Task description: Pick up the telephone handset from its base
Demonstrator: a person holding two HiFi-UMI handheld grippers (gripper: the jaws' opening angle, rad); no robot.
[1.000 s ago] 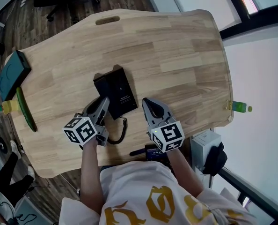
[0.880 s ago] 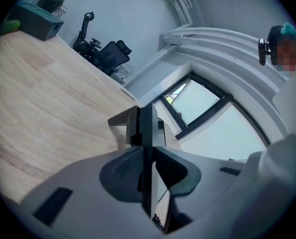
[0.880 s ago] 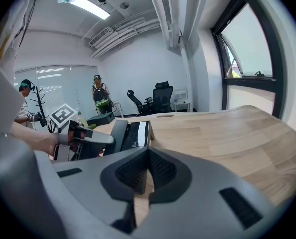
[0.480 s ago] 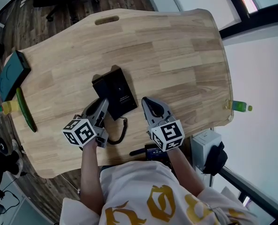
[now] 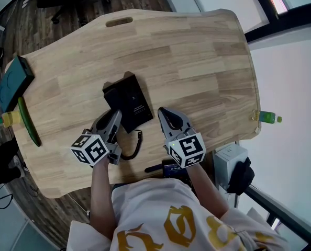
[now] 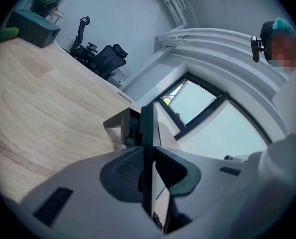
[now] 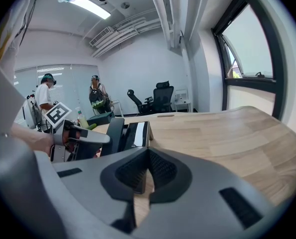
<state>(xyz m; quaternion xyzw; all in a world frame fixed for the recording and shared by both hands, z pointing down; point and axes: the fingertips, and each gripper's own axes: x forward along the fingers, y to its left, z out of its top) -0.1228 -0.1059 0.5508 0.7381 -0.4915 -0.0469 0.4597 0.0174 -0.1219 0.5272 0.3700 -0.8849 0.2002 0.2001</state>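
Nothing much changes from a second ago: both grippers hold the same spots, and only a bystander's legs at the lower-left floor edge are gone. Left gripper [image 5: 116,113] is clamped on the black telephone handset [image 7: 112,132], pads pressing either side of its thin edge in the left gripper view. That handset stands on edge along the left side of the black base [image 5: 130,100], just beside it; I cannot tell whether it has cleared the cradle. Coiled cord [image 5: 137,144] loops from the phone toward the near table edge, between the two grippers. Right gripper [image 5: 165,113] sits to the right of the base, near it but not touching, jaws closed together with nothing in them. Phone sits near the front middle of the wooden table [image 5: 197,51]. Teal box [image 5: 14,80] sits at the table's far left edge, well apart from the phone, and a green bottle [image 5: 268,120] at the right edge.
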